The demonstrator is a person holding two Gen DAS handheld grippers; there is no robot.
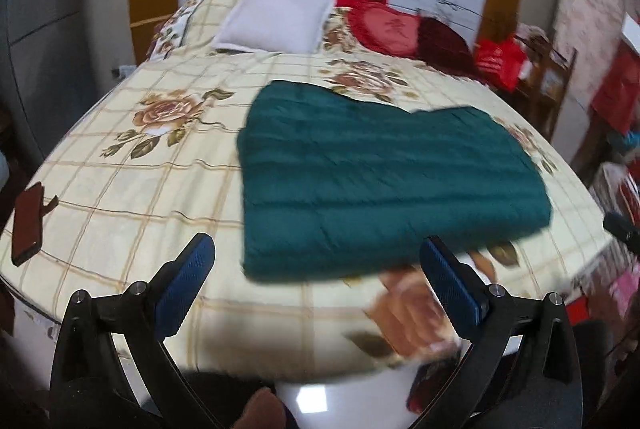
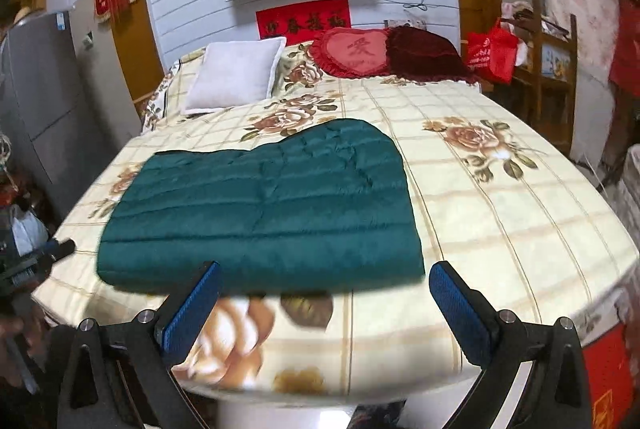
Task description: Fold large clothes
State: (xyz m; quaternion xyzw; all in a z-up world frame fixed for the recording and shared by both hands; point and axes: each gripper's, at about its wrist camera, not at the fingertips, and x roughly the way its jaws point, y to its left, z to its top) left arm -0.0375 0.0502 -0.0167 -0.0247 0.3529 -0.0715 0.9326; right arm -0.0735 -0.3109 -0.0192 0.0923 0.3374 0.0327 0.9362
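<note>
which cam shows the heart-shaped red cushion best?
Right wrist. The heart-shaped red cushion sits sharp and nearly face-on at the head of the bed, its outline and stitched character clear. In the left wrist view the cushion is smaller, blurred, its heart shape hard to make out.

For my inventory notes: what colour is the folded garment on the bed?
Dark teal green folded garment, clearest in the right wrist view.

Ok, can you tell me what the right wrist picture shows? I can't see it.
A green quilted garment lies folded on a flowery bed. The right gripper is open just in front of it, holding nothing. A white pillow and a red heart cushion sit behind.
</note>
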